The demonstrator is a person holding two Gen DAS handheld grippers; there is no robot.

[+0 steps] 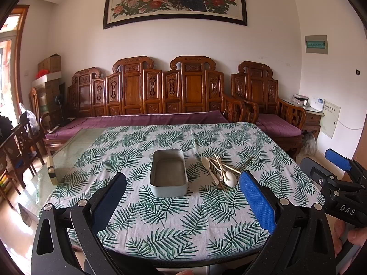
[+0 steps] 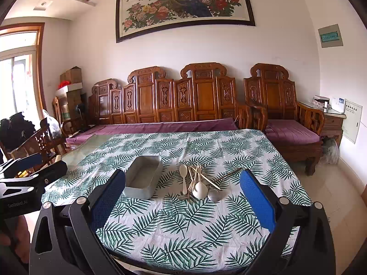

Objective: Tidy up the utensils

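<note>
An empty grey rectangular box [image 1: 168, 176] stands mid-table; it also shows in the right wrist view [image 2: 143, 177]. To its right lies a pile of utensils [image 1: 221, 169]: cream spoons, forks, chopsticks and a metal spoon, also seen in the right wrist view [image 2: 200, 183]. My left gripper [image 1: 183, 194] is open and empty, held above the near table edge, short of the box. My right gripper [image 2: 182, 194] is open and empty, near the table's front, short of the pile. Each gripper shows at the other view's side.
The table has a leaf-print cloth [image 1: 174, 224] over a glass top, bare at the left [image 1: 68, 151]. A small brush-like object [image 1: 51, 171] lies on the glass. A carved wooden sofa [image 1: 146, 96] stands behind, and chairs stand at the left.
</note>
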